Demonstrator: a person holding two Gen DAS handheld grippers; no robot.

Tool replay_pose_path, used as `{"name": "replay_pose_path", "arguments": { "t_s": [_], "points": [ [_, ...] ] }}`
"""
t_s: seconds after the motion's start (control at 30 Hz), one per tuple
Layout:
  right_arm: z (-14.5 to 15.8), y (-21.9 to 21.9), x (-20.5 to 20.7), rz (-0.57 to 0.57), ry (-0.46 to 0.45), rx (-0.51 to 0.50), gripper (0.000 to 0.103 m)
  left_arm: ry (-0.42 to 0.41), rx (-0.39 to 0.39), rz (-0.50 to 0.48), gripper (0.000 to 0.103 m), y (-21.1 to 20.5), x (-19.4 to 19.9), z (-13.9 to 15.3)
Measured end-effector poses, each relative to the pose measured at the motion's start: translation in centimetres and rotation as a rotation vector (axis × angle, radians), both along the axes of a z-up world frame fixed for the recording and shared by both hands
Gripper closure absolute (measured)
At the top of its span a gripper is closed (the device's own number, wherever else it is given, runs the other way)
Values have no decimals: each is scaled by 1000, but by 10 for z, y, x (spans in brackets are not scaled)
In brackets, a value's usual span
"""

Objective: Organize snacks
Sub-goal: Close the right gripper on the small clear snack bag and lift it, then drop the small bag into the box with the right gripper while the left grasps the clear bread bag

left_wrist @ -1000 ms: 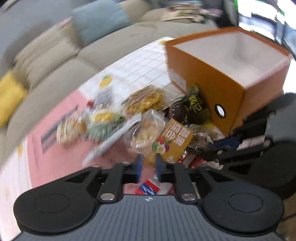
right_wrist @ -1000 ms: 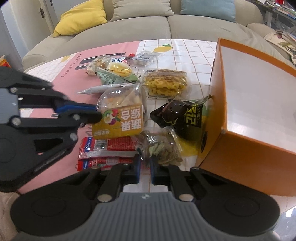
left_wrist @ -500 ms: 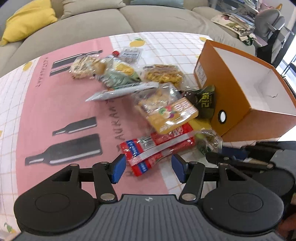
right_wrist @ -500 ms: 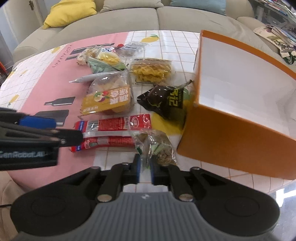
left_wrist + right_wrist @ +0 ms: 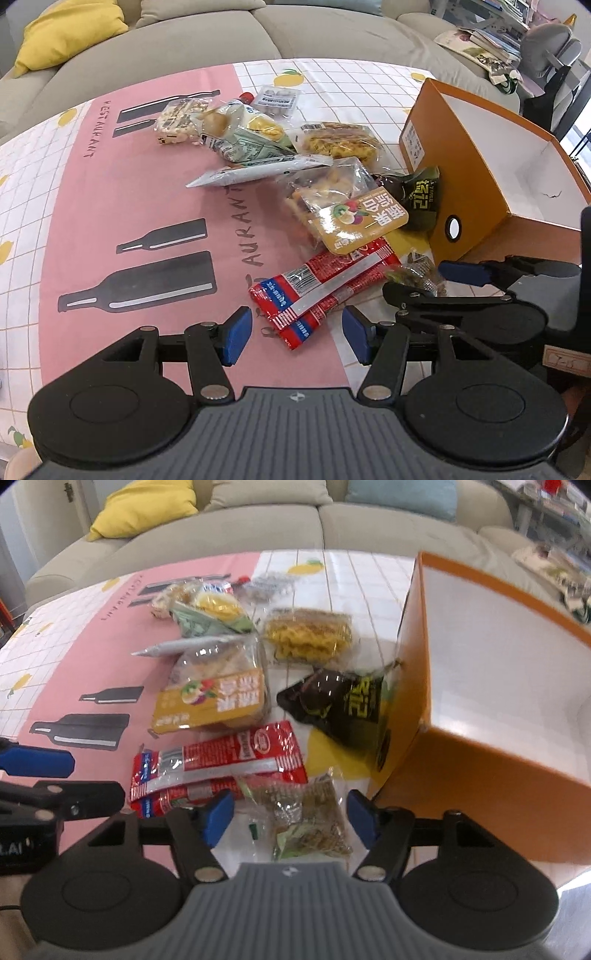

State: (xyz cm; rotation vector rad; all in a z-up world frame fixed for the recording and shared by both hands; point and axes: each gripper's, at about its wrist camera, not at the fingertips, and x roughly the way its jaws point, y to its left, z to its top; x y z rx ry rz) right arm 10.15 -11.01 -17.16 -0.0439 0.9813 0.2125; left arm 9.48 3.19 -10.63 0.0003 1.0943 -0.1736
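Now | left tongs (image 5: 297, 334) parted over red packet (image 5: 325, 286) | right tongs (image 5: 291, 818) just spread astride green packet (image 5: 306, 812) | orange box (image 5: 461, 768) alongside

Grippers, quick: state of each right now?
Left gripper: open, holding nothing.
Right gripper: jaws just opened, empty, above the green snack packet.

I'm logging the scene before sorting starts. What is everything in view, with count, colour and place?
Cardboard box: one, orange outside, white inside, right of the snacks.
Sausage packets: two, red, nearest the grippers.
Mixed-fruit bag: one, yellow label, behind the red packets.
Black pouch: one, against the box.
Clear packet of green-brown snack: one, between the right jaws, untouched.
Waffle pack: one, yellow, farther back.
Other small packets: several, far end.
Tablecloth: pink and white check.
Sofa: beige, behind.
Left hand-held gripper: open.
Right hand-held gripper: jaws just opened.
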Motion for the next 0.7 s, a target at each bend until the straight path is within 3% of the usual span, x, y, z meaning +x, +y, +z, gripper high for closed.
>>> {"name": "replay_pose_path", "arguments": {
  "t_s": [0.1, 0.27, 0.3, 0.43, 0.7],
  "points": [
    [-4, -1, -2, -13, 8, -10, 55, -1, -16, -7, 37, -1, 1, 0],
    [4, -3, -7, 2, 16, 23, 61, -10, -89, 13, 35, 2, 3, 7],
    [9, -3, -9, 10, 7, 32, 63, -10, -107, 32, 29, 4, 5, 10],
    [34, -3, -19, 46, -33, 21, 65, -4, -186, 80, 28, 10, 11, 25],
    [93, -9, -24, 91, -95, 38, 67, 24, -200, 151, 23, 15, 23, 58]
  ]
}}
